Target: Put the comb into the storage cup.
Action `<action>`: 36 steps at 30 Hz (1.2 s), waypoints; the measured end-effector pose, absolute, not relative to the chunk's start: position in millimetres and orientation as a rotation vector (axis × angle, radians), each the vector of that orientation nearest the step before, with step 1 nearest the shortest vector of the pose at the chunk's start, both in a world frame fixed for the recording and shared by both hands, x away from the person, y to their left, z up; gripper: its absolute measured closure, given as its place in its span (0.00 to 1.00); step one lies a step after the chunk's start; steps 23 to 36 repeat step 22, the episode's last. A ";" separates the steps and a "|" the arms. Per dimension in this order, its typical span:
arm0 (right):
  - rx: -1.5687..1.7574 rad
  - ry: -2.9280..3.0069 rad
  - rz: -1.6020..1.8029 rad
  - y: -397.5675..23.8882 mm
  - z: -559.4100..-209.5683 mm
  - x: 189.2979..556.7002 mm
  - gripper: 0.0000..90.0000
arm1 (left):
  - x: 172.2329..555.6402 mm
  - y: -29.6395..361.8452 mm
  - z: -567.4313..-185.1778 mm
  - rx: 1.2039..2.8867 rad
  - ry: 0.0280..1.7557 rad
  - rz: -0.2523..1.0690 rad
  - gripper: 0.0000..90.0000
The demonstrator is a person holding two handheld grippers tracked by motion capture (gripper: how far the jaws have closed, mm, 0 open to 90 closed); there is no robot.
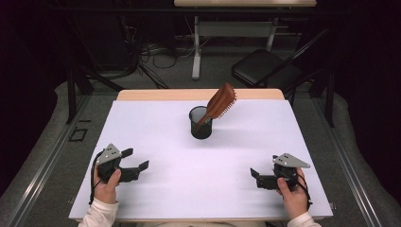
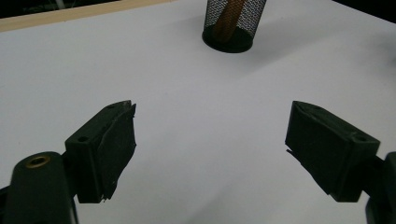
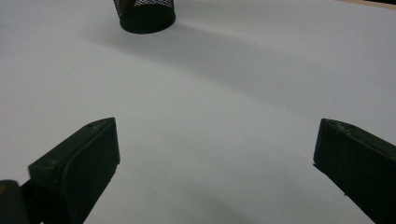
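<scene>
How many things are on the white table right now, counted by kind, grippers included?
Hairbrush: 1, standing handle-down in the cup
Black mesh cup: 1
Left gripper and right gripper, jaws open and holding nothing: 2
Total: 4

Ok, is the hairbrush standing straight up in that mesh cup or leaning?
Leaning. The hairbrush stands handle-down in the black mesh cup, and its bristled head tilts up past the rim toward the right in the high view.
</scene>
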State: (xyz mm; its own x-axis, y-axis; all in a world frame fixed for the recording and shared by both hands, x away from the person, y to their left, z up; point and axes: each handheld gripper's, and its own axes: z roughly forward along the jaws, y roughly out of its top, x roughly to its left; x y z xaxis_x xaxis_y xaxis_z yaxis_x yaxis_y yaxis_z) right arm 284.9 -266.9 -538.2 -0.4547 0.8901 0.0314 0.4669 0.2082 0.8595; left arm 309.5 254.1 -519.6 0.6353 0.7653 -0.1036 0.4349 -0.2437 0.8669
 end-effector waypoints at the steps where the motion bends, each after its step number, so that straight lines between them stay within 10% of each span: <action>1: 1.253 2.008 1.171 -267.4 -538.6 284.9 0.00 | 309.8 254.5 -520.1 1.881 0.953 0.425 0.18; 36: 1.293 2.001 1.182 -272.6 -543.9 285.0 0.01 | 311.6 255.7 -524.8 1.887 0.965 0.421 0.18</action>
